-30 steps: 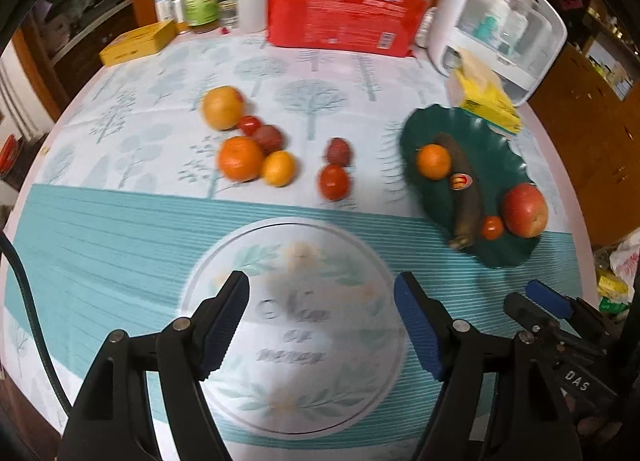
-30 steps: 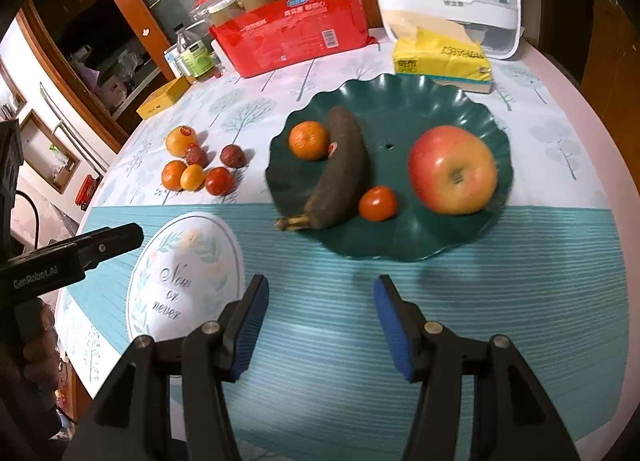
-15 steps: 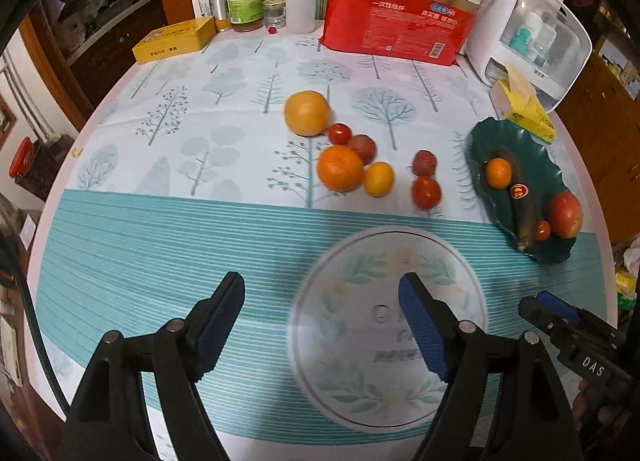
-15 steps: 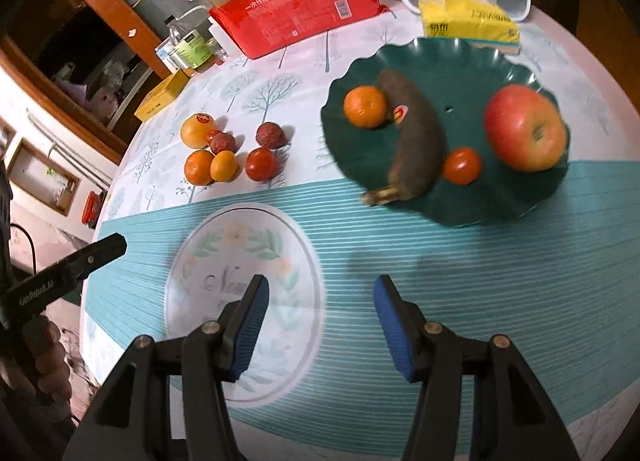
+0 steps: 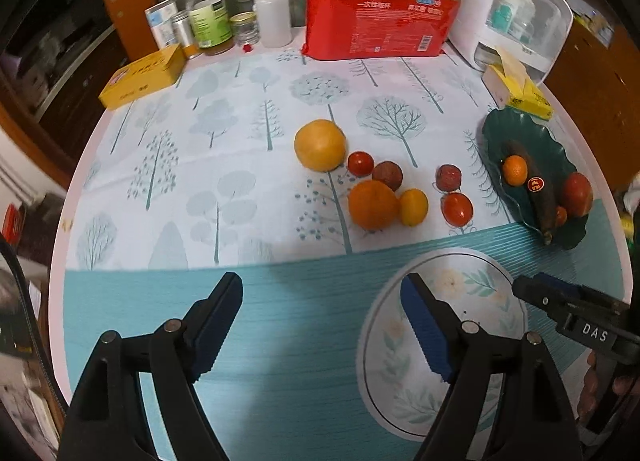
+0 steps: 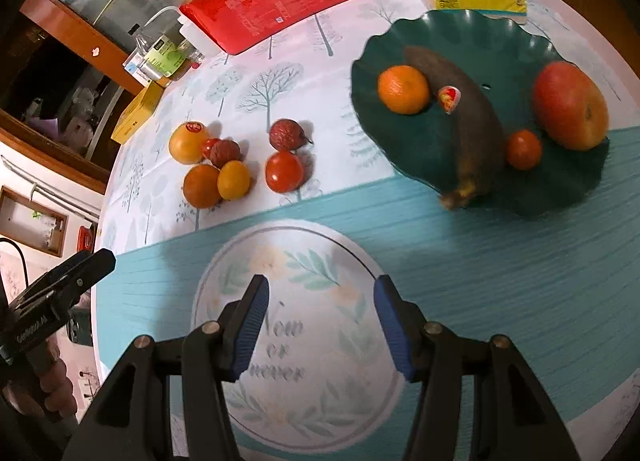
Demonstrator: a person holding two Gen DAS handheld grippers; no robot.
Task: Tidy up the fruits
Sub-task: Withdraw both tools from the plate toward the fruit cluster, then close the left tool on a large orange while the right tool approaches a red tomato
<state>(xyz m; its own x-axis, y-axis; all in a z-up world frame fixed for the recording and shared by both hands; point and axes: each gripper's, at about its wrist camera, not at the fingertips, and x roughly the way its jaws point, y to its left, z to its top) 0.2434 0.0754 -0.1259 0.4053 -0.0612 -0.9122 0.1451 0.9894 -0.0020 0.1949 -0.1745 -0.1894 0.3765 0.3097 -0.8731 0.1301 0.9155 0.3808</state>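
Both grippers empty, hovering above the teal band of the tablecloth near the table's front edge. Left gripper (image 5: 322, 325) has jaws spread wide and has just been opening further, nothing between them; right gripper (image 6: 320, 325) is parted less widely, also nothing between its pads. Loose fruit cluster (image 5: 372, 181) sits on the tree-print cloth, ahead of both tools: big yellow orange (image 5: 320, 144), darker orange (image 5: 373, 204), small yellow citrus (image 5: 414, 207), a cherry tomato, two dark reddish fruits, and a red tomato (image 5: 457, 208) nearest the plate. Green plate (image 6: 384, 49) is off to the right, already holding a tangerine, a blackened banana (image 6: 472, 117), a small tomato and an apple (image 6: 570, 105). Key relation: from the left gripper the cluster lies ahead and slightly right; from the right gripper it lies ahead and left, with the plate ahead and right. So the left looks nearer the cluster's yellow orange, the right nearer the plate and red tomato. The fruits are round, so no long axis matters. Seven pieces remain to be moved, I'd judge.
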